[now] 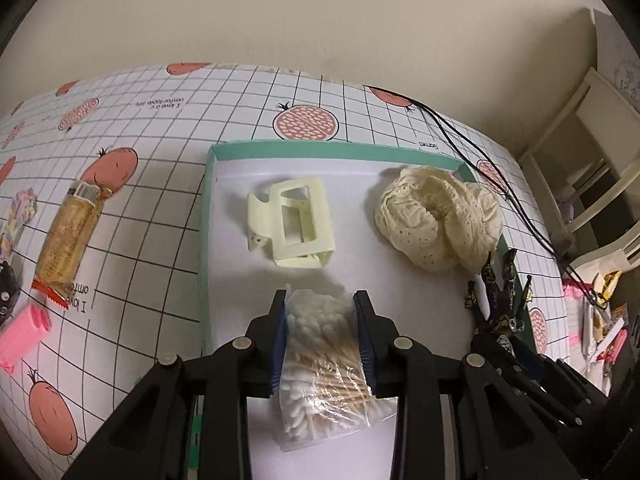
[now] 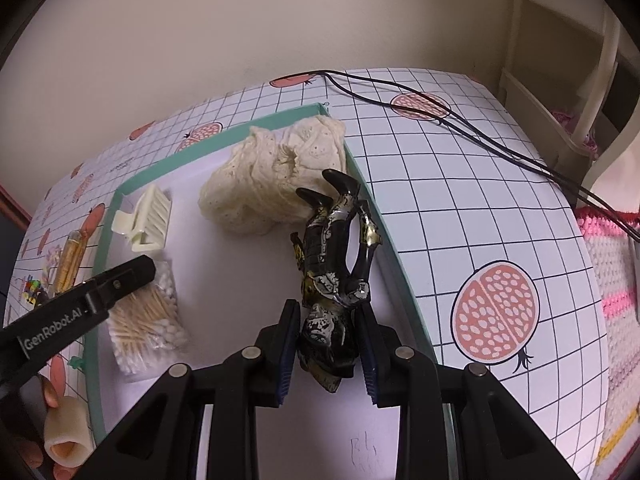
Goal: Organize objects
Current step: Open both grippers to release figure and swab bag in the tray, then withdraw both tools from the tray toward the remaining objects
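Left hand-held gripper closed on cotton swab bag, low centre of frame, inside teal tray. Right hand-held gripper pinching black-gold hair claw, mid-frame near tray's right wall. Risk: slippery bag slides out, or claw prongs snag cream scrunchie lying close. Items at left frame edge on counter cut off, hard to identify; contact under claw hidden.

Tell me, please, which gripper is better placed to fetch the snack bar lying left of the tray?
Left, probably. The left gripper works at the tray's left side, nearest the snack bar, though it must first drop its swab bag. The right gripper holds candy by the far wall.
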`<move>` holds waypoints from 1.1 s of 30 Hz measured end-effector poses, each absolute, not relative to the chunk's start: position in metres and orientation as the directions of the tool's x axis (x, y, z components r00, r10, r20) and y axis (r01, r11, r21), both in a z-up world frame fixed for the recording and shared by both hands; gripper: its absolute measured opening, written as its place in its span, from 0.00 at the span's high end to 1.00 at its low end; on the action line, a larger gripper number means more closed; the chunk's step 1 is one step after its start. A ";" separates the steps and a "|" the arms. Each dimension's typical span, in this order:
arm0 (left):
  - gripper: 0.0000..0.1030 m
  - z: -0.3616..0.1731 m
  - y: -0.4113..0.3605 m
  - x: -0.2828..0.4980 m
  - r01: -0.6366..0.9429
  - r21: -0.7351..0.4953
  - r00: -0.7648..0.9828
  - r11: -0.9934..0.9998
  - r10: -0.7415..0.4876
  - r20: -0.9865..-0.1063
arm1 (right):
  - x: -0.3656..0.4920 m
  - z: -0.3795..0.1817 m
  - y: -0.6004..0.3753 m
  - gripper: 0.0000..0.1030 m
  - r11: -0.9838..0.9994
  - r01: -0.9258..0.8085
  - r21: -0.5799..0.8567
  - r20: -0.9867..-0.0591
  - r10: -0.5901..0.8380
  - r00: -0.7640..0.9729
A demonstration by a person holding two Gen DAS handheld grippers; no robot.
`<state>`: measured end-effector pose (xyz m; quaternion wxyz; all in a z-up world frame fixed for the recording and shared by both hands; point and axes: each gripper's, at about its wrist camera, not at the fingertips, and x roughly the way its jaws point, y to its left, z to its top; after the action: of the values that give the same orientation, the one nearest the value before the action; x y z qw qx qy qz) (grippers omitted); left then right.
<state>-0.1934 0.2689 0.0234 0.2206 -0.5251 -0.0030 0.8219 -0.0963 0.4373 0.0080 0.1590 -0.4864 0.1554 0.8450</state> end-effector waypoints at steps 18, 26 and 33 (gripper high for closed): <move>0.43 0.054 0.232 -0.171 -0.345 -0.293 -0.385 -0.891 0.420 -0.822 | -0.076 0.038 0.422 0.56 -0.910 -0.402 0.099 -0.843 0.139 -0.520; 0.38 0.053 0.195 -0.161 -0.281 -0.266 -0.404 -0.922 0.365 -0.839 | -0.064 0.048 0.406 0.56 -0.915 -0.385 0.120 -0.838 0.114 -0.533; 0.20 0.067 0.169 -0.150 -0.257 -0.249 -0.456 -0.934 0.344 -0.821 | -0.058 0.054 0.387 0.43 -0.929 -0.354 0.109 -0.839 0.105 -0.535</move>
<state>-0.1502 0.1687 0.0665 0.1763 -0.4910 -0.0442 0.8520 -0.0585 0.3872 0.0544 0.1326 -0.4639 0.1340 0.8656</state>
